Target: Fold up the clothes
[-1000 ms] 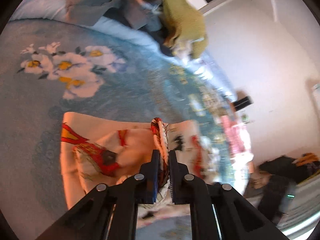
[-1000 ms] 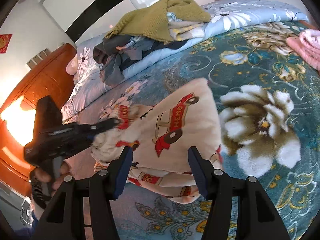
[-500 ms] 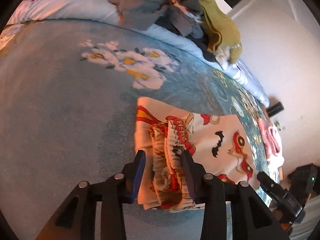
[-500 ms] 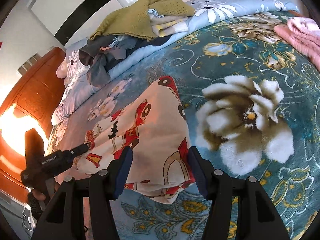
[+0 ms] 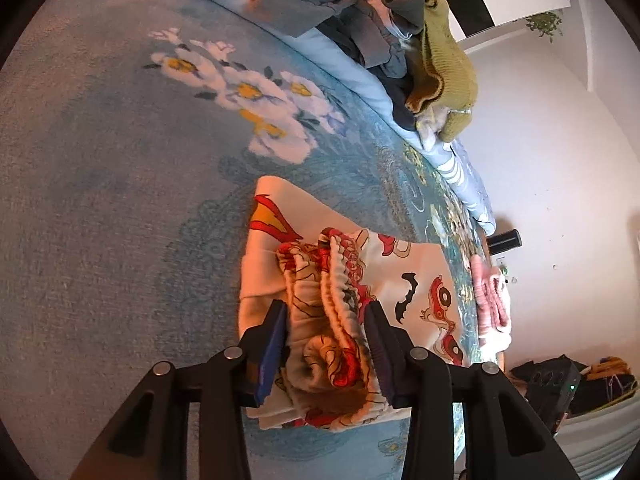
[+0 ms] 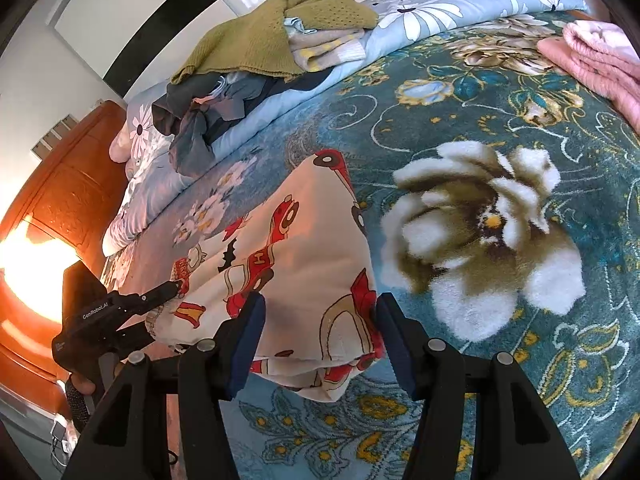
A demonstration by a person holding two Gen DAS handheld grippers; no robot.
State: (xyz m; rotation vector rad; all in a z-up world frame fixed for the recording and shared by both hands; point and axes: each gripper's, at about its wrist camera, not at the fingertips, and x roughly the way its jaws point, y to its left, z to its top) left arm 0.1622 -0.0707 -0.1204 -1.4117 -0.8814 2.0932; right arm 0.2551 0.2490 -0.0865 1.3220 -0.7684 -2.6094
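Here, the folded cream garment [image 6: 304,240], printed with red cars and black bats, lay on the teal floral blanket [image 6: 500,112] and served as the reference for everything else. At its left end, the left gripper [image 5: 325,320] stood with jaws spread, the gathered red-trimmed waistband [image 5: 340,276] bunched between the two fingers; whether the pads touched the cloth could not be told. From the right wrist view the same gripper [image 6: 174,288] showed as a black tool meeting that left end of the garment. At the garment's near edge, the right gripper [image 6: 320,312] was also spread wide, one finger to either side of the folded corner, not pinching it. Behind the garment, against the pale blue quilt [image 6: 440,12], sat a heap of unfolded clothes: grey pieces [image 6: 200,120] and an olive knit sweater [image 6: 256,40] on top. Just right of the garment lay the blanket's large white flower [image 6: 484,240]. Far right of the garment, well apart, lay a folded pink item [image 6: 596,56].
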